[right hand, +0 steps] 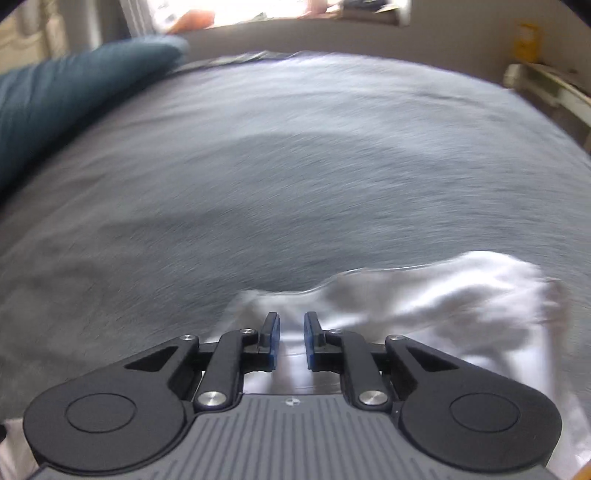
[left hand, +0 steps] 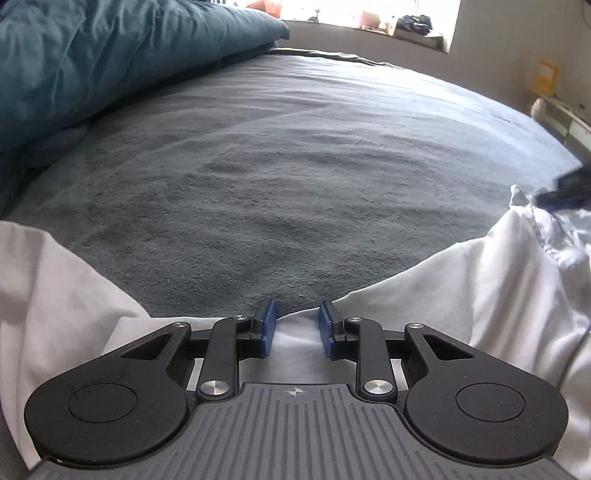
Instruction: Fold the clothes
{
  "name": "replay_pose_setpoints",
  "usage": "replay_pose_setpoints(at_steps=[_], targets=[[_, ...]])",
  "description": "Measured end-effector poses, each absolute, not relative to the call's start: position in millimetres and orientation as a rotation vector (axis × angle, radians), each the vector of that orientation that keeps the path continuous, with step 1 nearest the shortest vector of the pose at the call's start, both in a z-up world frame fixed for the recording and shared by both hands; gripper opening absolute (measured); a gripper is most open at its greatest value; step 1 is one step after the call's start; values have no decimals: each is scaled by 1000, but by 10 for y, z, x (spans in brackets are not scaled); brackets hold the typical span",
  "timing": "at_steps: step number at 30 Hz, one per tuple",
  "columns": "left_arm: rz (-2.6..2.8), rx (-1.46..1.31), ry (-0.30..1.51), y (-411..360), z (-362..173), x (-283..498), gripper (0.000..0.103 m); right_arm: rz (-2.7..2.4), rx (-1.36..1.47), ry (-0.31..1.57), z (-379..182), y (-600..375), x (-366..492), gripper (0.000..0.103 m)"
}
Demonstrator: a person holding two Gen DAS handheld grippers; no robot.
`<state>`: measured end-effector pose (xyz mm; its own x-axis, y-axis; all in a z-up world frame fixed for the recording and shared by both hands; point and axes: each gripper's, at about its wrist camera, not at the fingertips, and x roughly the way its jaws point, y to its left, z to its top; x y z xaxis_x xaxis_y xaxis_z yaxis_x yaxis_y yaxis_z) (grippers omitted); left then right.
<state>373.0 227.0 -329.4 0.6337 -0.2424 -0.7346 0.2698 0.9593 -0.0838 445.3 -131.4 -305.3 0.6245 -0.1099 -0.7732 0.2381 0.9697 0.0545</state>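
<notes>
A white garment [left hand: 461, 295] lies crumpled on the grey bed cover [left hand: 295, 166]. My left gripper [left hand: 297, 314] hovers over the garment's near edge. Its blue pads [left hand: 269, 325] stand apart, and smooth white cloth lies in the gap without being pinched. At the far right of the left wrist view, my right gripper [left hand: 565, 192] sits at a raised peak of the cloth. In the blurred right wrist view, my right gripper [right hand: 291, 325] has its jaws nearly together, with creased white garment [right hand: 424, 295] cloth gathered between the pads.
A teal duvet [left hand: 92, 62] is heaped along the left side of the bed. Behind the bed runs a window sill [left hand: 369, 26] with small items on it. White furniture [left hand: 565, 118] stands at the right edge. Grey bed cover [right hand: 258, 166] stretches ahead of both grippers.
</notes>
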Motion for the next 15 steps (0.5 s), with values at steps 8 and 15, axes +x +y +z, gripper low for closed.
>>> replay_pose_setpoints(at_steps=[8,15], targets=[[-239,-39,818,2442,-3118,3734,30,171,82,943,-2626,-1418,3668,23],[-228,-36,789,2692,-2816,3399,32,-57,67,992,-2890,-1519,3428,26]])
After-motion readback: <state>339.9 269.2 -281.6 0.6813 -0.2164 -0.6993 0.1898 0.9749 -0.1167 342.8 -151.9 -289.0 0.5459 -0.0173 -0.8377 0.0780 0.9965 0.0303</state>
